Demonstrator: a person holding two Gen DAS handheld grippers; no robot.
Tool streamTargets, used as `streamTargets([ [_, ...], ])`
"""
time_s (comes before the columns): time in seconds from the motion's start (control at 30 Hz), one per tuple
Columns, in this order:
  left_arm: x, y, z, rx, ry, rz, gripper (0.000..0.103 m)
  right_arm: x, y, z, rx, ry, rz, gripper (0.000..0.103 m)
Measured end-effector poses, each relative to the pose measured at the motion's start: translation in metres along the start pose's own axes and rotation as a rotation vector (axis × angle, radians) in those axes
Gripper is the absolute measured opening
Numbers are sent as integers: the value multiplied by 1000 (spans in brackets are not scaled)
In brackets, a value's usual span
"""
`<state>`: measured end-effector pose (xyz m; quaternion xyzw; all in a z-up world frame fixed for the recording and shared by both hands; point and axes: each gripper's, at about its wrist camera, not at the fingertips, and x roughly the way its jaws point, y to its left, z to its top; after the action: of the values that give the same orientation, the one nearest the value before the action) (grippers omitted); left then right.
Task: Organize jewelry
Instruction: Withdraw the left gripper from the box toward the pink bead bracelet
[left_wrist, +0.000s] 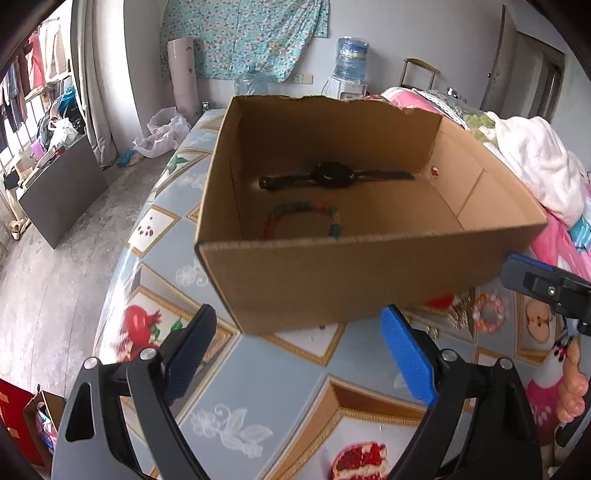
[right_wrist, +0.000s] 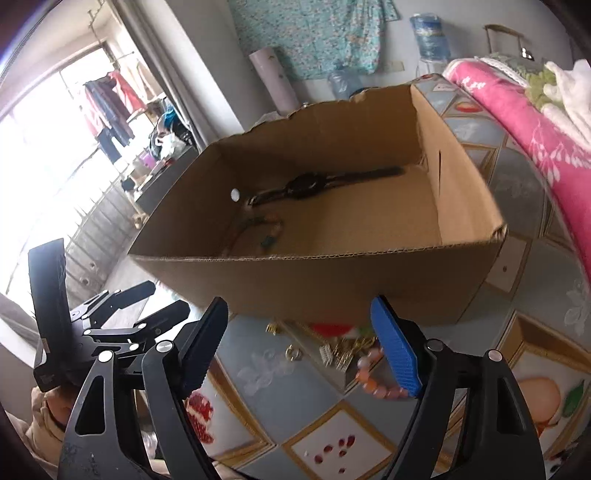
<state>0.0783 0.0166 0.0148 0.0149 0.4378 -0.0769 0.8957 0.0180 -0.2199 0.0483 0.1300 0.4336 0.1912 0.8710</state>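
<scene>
Fruit-print bed (left_wrist: 258, 387) under you, box (left_wrist: 332, 280) ahead holding a watch (left_wrist: 332, 176). Both your grippers, left (left_wrist: 299, 354) and right (right_wrist: 299, 347), show fingers apart, empty; pink bracelet (right_wrist: 373, 376) near right.

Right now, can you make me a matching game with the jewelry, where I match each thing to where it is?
Things:
1. black wristwatch
2. colourful bead bracelet
3. orange bead bracelet
4. gold hair clips

Places:
A. on the tablecloth, beside the right gripper's blue finger
B. inside the cardboard box, near its far wall
C. on the tablecloth, piled just in front of the box
D. inside the box, nearer its front wall

Pairs: 1-B, 2-D, 3-A, 4-C
</scene>
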Motion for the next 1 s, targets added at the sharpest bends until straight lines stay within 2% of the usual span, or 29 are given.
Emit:
streamTargets([
  [0.1,7,3,7,-8,-1,6,88,3,-5,4,1,-12,-29,74],
  [0.27,15,1,16,-2,-10,-11,89,7,-16,14,46,-23,-20,74],
  [0.53,22,9,26,-28,-22,-7,89,8,-11,16,39,-46,-24,74],
  [0.67,10,12,21,-29,-36,-2,89,-11,-12,10,7,-88,-67,76],
  [0.73,4,13,17,-26,-34,-4,89,-28,-18,5,2,-121,-109,87],
  [0.8,-1,13,9,-9,-22,-1,89,-41,-26,-1,-8,-140,-167,91],
  [0.87,-2,14,-3,15,6,9,89,-51,-33,-11,-12,-130,-237,95],
  [1.0,7,12,-26,54,64,44,89,-56,-38,-32,-22,-61,-315,95],
])
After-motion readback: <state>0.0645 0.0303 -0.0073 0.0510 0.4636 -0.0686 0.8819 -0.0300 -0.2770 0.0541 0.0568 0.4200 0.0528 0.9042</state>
